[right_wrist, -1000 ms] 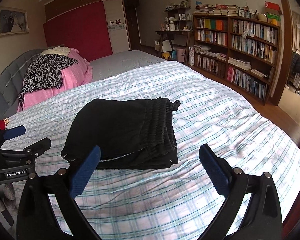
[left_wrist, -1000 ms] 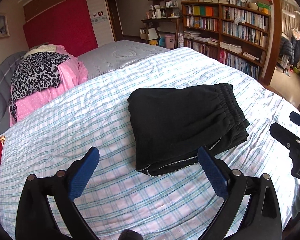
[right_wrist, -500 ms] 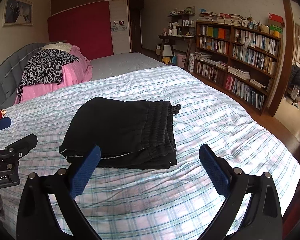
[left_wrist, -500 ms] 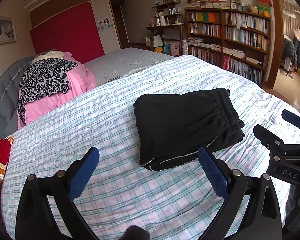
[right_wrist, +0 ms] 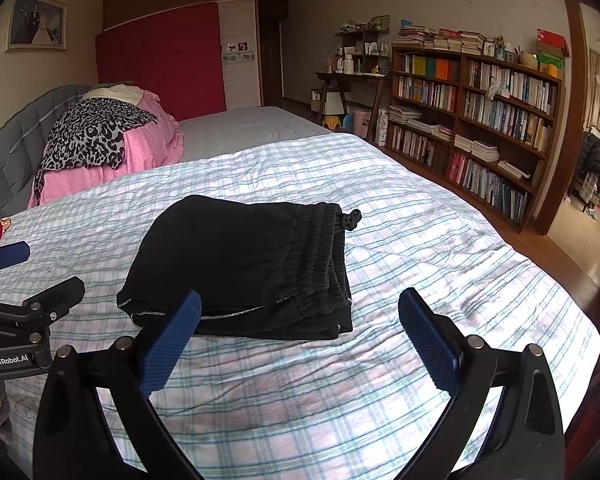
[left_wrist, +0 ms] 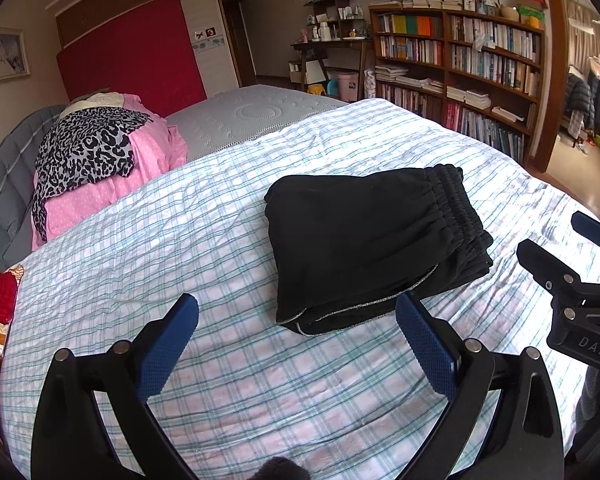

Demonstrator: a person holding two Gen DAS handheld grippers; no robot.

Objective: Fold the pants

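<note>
**Folded pants lie ahead of both tongs, neither one holding them**

The black pants [left_wrist: 374, 240] sit as a compact folded bundle on the checked bedspread [left_wrist: 220, 380], forward of both tongs and touched by neither. The left tongs [left_wrist: 298, 344] are spread wide with nothing between the blue pads; seen along their fingers, the bundle lies ahead and to the right, its near hem corner just beyond the right-hand pad. The right tongs [right_wrist: 300, 336] are likewise wide apart and empty; from them the pants [right_wrist: 244, 264] lie ahead and to the left, the near hem edge appearing just past the left-hand pad. So the bundle rests between the two tools, each one angled in toward it from its own side.

The bundle is only a little longer than it is wide. Its elastic waistband [right_wrist: 320, 256] stacks up along the side toward the right tongs, running away from them, while the smooth folded edge faces the left tongs. The silver-trimmed hems form the near edge, facing both tools.

Neither tool is plainly nearer; by my reading each is much the same way off. Judged from how the pants lie — stacked in layers, edges fairly square — the folding looks finished or nearly so. If one more touch is wanted, the near hem edge is the part both tongs could reach first, the right at the waistband corner, the left at the fold corner.
</note>
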